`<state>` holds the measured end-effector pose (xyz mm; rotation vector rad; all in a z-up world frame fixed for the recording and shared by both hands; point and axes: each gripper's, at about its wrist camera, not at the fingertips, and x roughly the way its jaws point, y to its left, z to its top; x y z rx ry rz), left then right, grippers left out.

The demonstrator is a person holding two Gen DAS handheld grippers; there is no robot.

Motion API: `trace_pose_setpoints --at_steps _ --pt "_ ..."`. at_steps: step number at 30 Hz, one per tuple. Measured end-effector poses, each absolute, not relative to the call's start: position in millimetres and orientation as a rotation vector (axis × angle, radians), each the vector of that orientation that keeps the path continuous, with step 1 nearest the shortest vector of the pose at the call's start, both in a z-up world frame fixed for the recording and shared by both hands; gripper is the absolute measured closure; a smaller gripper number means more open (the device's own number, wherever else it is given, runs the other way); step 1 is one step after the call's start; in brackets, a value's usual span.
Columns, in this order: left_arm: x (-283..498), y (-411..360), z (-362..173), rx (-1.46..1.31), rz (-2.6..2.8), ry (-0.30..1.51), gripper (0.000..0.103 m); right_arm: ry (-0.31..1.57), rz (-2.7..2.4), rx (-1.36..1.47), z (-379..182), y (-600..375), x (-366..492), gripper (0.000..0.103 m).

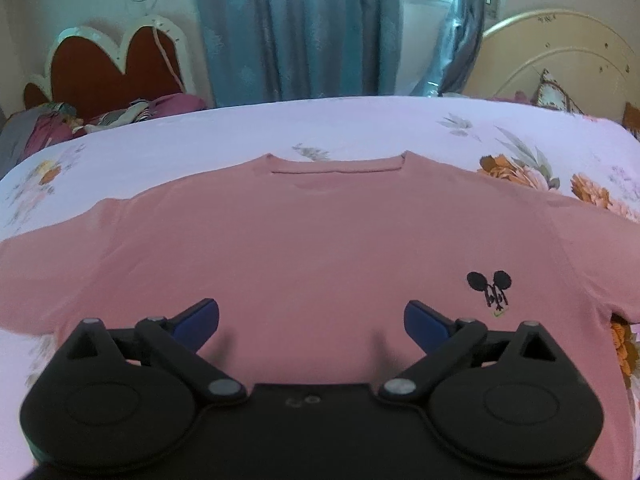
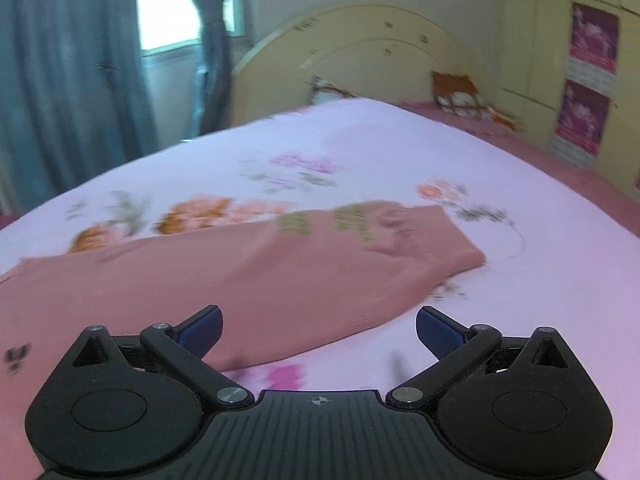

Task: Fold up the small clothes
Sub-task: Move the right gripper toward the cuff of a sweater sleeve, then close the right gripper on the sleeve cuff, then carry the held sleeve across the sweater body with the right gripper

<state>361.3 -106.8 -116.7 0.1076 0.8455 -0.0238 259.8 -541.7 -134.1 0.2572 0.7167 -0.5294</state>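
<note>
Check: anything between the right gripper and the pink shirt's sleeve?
Nothing visible. The right gripper is open over the bedsheet, with the pink shirt sleeve lying flat just ahead of its fingertips.

Bedroom with floral bedsheet (image 1: 240, 128), cream arched headboard (image 2: 360, 52), teal curtains (image 1: 296, 28) around a bright window (image 2: 164, 4), red heart-shaped headboard (image 1: 108, 64) left, pink posters (image 2: 592, 40) right.

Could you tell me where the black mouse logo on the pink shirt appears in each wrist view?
Left wrist: the mouse logo sits right of centre on the pink shirt.
Right wrist: blurred, at the far left edge, low.
Shared landmark: the cream arched headboard.
</note>
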Motion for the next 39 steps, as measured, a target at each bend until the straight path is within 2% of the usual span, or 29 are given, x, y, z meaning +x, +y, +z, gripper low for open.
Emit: trace_pose_setpoints --at_steps 1,2,9,11,13,14,16,17,21,26,33,39 --pt "365 -110 -119 0.114 -0.025 0.847 0.005 0.726 -0.542 0.266 -139 -553 262 0.019" --pt "367 -112 -120 0.12 -0.022 0.848 0.005 0.738 -0.557 0.281 -144 -562 265 0.025" --pt "378 -119 -128 0.158 0.006 0.856 0.007 0.768 -0.655 0.366 -172 -619 276 0.026" --pt "379 -118 -130 0.169 0.005 0.856 0.008 0.756 -0.667 0.36 -177 -625 280 0.037" --pt "380 -117 -131 0.172 -0.004 0.862 0.01 0.737 -0.672 0.356 -177 -630 283 0.056" --pt "381 -116 -132 0.175 -0.003 0.868 0.01 0.728 -0.671 0.365 -176 -633 284 0.062" --pt "381 -115 -133 0.176 -0.008 0.872 0.012 0.718 -0.666 0.381 -174 -636 286 0.092" --pt "381 -114 -133 0.176 -0.007 0.875 0.014 0.713 -0.656 0.396 -173 -638 287 0.096" --pt "380 -109 -130 0.179 -0.015 0.871 0.018 0.68 -0.636 0.364 -164 -627 293 0.096" --pt "375 -97 -122 0.184 -0.014 0.848 0.019 0.602 -0.535 0.278 -130 -578 307 0.096" --pt "368 -62 -114 0.167 -0.001 0.813 0.019 0.511 -0.241 0.17 -81 -446 337 0.096" --pt "366 -25 -112 0.15 0.032 0.807 0.019 0.535 0.058 0.153 -79 -312 355 0.096"
